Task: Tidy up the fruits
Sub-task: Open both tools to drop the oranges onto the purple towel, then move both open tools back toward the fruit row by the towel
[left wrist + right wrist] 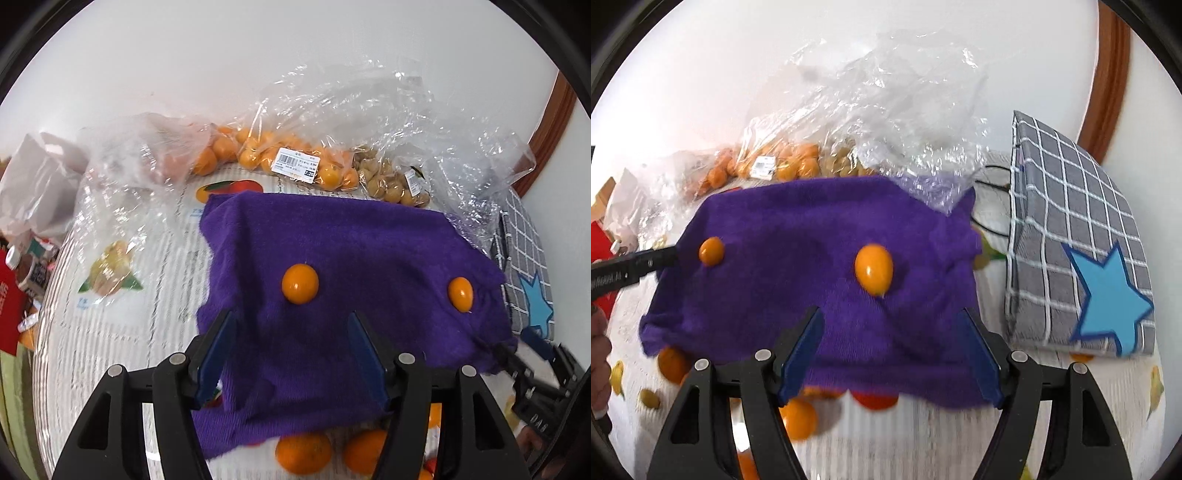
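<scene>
A purple cloth (369, 258) (798, 221) lies spread on the table with two small orange kumquats on top. One kumquat (300, 283) (711, 251) sits just ahead of my left gripper (290, 317), which is open and empty above the cloth. The other kumquat (460, 293) (874, 269) sits just ahead of my right gripper (891, 312), also open and empty. Each gripper's black frame shows at the edge of the other view. Oranges (303, 453) (798, 419) poke out from under the cloth's near edge.
A clear bag of kumquats (295, 158) and a bag of tan longans (395, 181) lie behind the cloth, with crumpled clear plastic (886, 110) over its far right corner. A grey checked bag with a blue star (1071, 236) stands at right. A red box (7, 306) is at left.
</scene>
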Action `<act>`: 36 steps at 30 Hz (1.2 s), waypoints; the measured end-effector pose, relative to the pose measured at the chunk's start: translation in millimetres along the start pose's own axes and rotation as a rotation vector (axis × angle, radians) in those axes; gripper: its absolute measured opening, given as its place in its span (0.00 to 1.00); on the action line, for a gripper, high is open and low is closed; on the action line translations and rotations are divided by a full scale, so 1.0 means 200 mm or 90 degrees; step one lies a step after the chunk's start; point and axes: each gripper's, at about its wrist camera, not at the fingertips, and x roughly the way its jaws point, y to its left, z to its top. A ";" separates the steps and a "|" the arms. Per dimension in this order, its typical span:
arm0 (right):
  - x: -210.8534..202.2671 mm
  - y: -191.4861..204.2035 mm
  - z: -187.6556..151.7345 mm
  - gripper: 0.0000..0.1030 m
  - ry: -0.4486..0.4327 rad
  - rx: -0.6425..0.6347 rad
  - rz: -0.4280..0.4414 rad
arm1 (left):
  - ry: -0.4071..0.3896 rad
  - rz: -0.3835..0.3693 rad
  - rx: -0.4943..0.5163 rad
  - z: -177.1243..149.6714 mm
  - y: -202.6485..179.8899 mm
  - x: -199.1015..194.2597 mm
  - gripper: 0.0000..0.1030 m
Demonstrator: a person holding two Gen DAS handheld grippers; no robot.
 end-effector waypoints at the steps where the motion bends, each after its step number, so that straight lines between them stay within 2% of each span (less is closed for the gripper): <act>1: -0.02 0.01 -0.02 0.71 0.003 -0.006 0.003 | -0.001 -0.002 -0.004 -0.02 0.01 -0.03 0.60; 6: -0.11 0.02 -0.11 0.72 -0.014 -0.029 -0.042 | -0.005 0.000 -0.012 -0.09 0.02 -0.13 0.61; 11: -0.18 -0.01 -0.18 0.71 -0.002 -0.017 -0.032 | -0.004 0.004 -0.011 -0.17 0.02 -0.22 0.61; 17: -0.27 0.03 -0.24 0.71 -0.009 -0.052 -0.043 | -0.016 -0.004 -0.025 -0.24 0.02 -0.33 0.61; 24: -0.31 0.06 -0.36 0.71 -0.019 -0.049 -0.009 | -0.028 0.029 -0.022 -0.35 0.07 -0.40 0.61; 30: -0.27 0.09 -0.44 0.60 -0.003 -0.048 0.021 | -0.019 0.038 -0.043 -0.41 0.15 -0.41 0.61; 32: -0.24 0.10 -0.46 0.53 0.003 -0.043 0.029 | -0.017 0.039 -0.043 -0.42 0.16 -0.41 0.61; 36: -0.19 0.14 -0.48 0.49 0.011 -0.040 0.045 | -0.008 0.041 -0.033 -0.44 0.15 -0.38 0.61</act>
